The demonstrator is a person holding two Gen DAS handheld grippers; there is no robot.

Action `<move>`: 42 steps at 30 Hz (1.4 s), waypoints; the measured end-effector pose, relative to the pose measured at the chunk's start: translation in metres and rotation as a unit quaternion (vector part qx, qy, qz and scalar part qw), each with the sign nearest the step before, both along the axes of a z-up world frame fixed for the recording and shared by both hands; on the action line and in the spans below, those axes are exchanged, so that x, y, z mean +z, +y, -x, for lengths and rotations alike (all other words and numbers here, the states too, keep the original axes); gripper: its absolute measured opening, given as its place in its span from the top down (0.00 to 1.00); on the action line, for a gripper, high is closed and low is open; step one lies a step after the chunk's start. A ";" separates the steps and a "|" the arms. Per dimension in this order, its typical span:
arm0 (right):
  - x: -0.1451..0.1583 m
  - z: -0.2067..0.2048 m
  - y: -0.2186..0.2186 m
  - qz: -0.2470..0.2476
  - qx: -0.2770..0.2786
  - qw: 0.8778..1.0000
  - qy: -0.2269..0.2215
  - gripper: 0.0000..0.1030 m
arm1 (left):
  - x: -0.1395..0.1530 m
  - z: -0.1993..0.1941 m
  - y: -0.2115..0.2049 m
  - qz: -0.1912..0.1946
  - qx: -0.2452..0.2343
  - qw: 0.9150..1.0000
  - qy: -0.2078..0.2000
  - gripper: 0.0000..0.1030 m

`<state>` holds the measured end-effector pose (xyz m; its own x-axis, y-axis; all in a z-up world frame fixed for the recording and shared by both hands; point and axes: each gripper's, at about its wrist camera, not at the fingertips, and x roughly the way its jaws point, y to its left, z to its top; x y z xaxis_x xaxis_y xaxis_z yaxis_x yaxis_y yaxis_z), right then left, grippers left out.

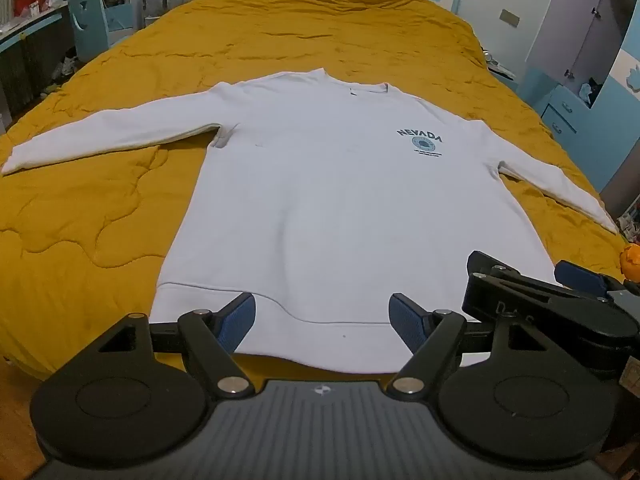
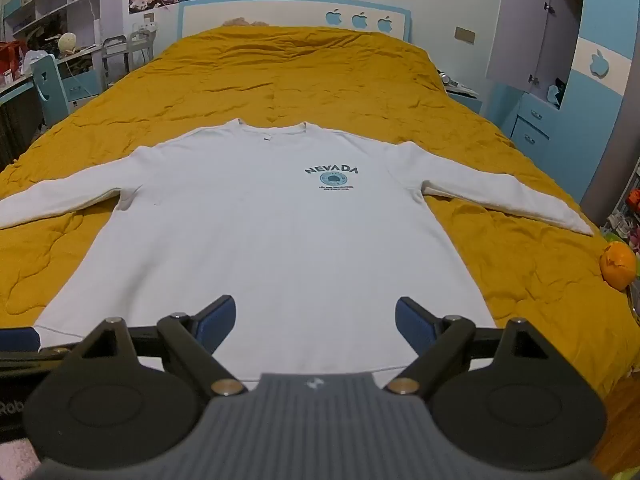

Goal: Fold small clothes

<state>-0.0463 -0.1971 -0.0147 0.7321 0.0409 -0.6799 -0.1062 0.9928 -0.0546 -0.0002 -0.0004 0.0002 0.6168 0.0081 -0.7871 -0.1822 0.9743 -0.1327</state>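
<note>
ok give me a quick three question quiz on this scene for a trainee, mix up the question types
1. True or false: the white sweatshirt lies spread flat, front up, on the yellow bedspread, with both sleeves out to the sides.
2. What word is printed on the chest logo?
A. Texas
B. Nevada
C. Alaska
3. Fill in: the left gripper and the right gripper are both ____, holding nothing, near the sweatshirt's bottom hem.

Key: 1 true; 2 B; 3 open
</note>
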 end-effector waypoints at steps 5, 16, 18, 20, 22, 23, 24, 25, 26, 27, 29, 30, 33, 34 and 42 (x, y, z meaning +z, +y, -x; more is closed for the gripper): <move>0.001 0.000 0.000 0.002 0.002 1.000 -0.001 0.20 | 0.000 0.000 -0.004 -0.005 0.007 1.000 0.004 0.14; -0.004 -0.004 0.002 0.006 0.003 1.000 0.006 0.20 | -0.004 -0.002 0.004 0.007 -0.001 1.000 0.011 0.14; -0.003 -0.004 0.001 0.006 0.004 1.000 0.006 0.20 | -0.004 -0.002 0.003 0.007 -0.001 1.000 0.011 0.14; -0.003 -0.005 0.001 0.007 0.003 1.000 0.007 0.20 | -0.004 -0.002 0.003 0.007 -0.001 1.000 0.012 0.14; -0.004 -0.004 0.001 0.007 0.004 1.000 0.007 0.20 | -0.004 -0.002 0.003 0.006 0.000 1.000 0.011 0.14; -0.004 -0.005 0.001 0.007 0.004 1.000 0.007 0.20 | -0.004 -0.002 0.003 0.006 0.000 1.000 0.011 0.14; -0.004 -0.005 0.001 0.006 0.003 1.000 0.007 0.20 | -0.004 -0.002 0.004 0.006 0.000 1.000 0.011 0.14; -0.004 -0.006 0.001 0.006 0.004 1.000 0.007 0.20 | -0.005 -0.002 0.003 0.006 -0.001 1.000 0.011 0.14; -0.004 -0.006 0.001 0.007 0.004 1.000 0.007 0.20 | -0.005 -0.002 0.003 0.006 0.000 1.000 0.011 0.14; -0.003 -0.007 0.001 0.007 0.003 1.000 0.007 0.20 | -0.005 -0.002 0.003 0.006 0.000 1.000 0.011 0.14; -0.004 -0.005 0.001 0.007 0.004 1.000 0.007 0.20 | -0.005 -0.002 0.003 0.006 0.000 1.000 0.011 0.14; -0.004 -0.005 0.001 0.008 0.004 1.000 0.006 0.20 | -0.005 -0.002 0.003 0.007 0.000 1.000 0.011 0.14; -0.004 -0.007 0.000 0.007 0.004 1.000 0.006 0.20 | -0.005 -0.002 0.003 0.008 0.000 1.000 0.011 0.14; -0.004 -0.007 0.000 0.007 0.004 1.000 0.006 0.20 | -0.006 -0.003 0.003 0.007 0.000 1.000 0.011 0.14; -0.004 -0.005 0.001 0.008 0.004 1.000 0.007 0.20 | -0.005 -0.002 0.003 0.010 0.000 1.000 0.011 0.14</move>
<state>-0.0417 -0.1960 -0.0187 0.7228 0.0349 -0.6902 -0.1146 0.9910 -0.0699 0.0018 0.0029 -0.0044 0.5987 -0.0073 -0.8010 -0.1859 0.9714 -0.1478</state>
